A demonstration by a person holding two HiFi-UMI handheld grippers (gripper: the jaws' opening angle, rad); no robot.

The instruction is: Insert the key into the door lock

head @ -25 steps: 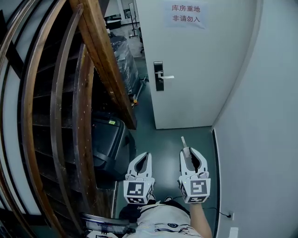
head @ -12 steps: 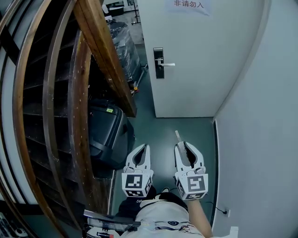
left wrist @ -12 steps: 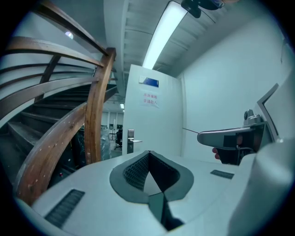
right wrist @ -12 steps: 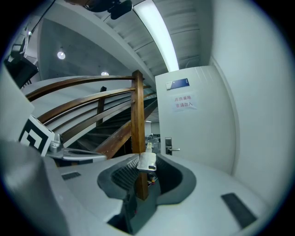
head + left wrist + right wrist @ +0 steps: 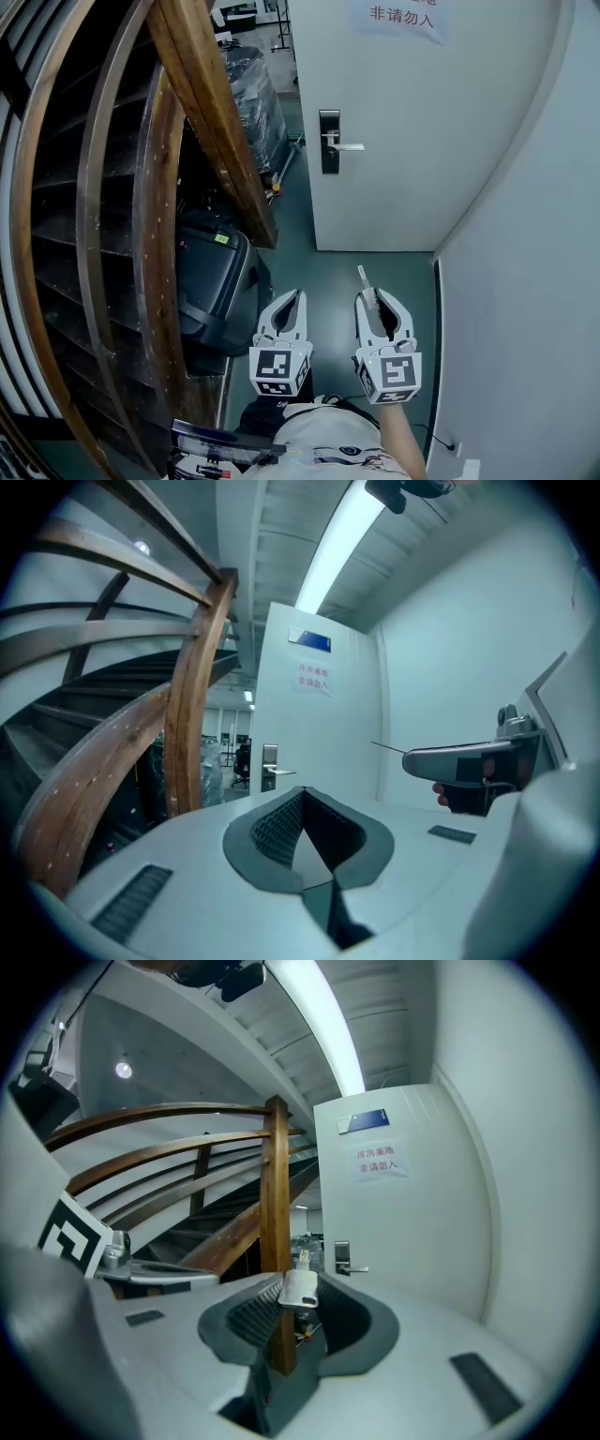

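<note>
The white door [image 5: 403, 141] stands ahead, with a dark lock plate [image 5: 329, 141] and a silver lever handle [image 5: 347, 146]. The lock [image 5: 342, 1256] is small and far off in the right gripper view, and the lock [image 5: 270, 767] is just as distant in the left gripper view. My right gripper [image 5: 378, 302] is shut on a silver key [image 5: 300, 1288], whose blade [image 5: 364, 278] points toward the door. My left gripper [image 5: 292, 300] hangs beside it on the left, its fingertips together with nothing held. Both are well short of the door.
A curved wooden stair rail [image 5: 202, 112] and dark steps fill the left. A black case [image 5: 211, 277] sits under the stairs, with a wrapped stack [image 5: 253, 103] behind it. A white wall [image 5: 525, 281] runs along the right. A paper sign [image 5: 403, 17] hangs on the door.
Both grippers have moved forward together toward the door, side by side. The door has shifted slightly right in the head view. The key stays in the right jaws.
</note>
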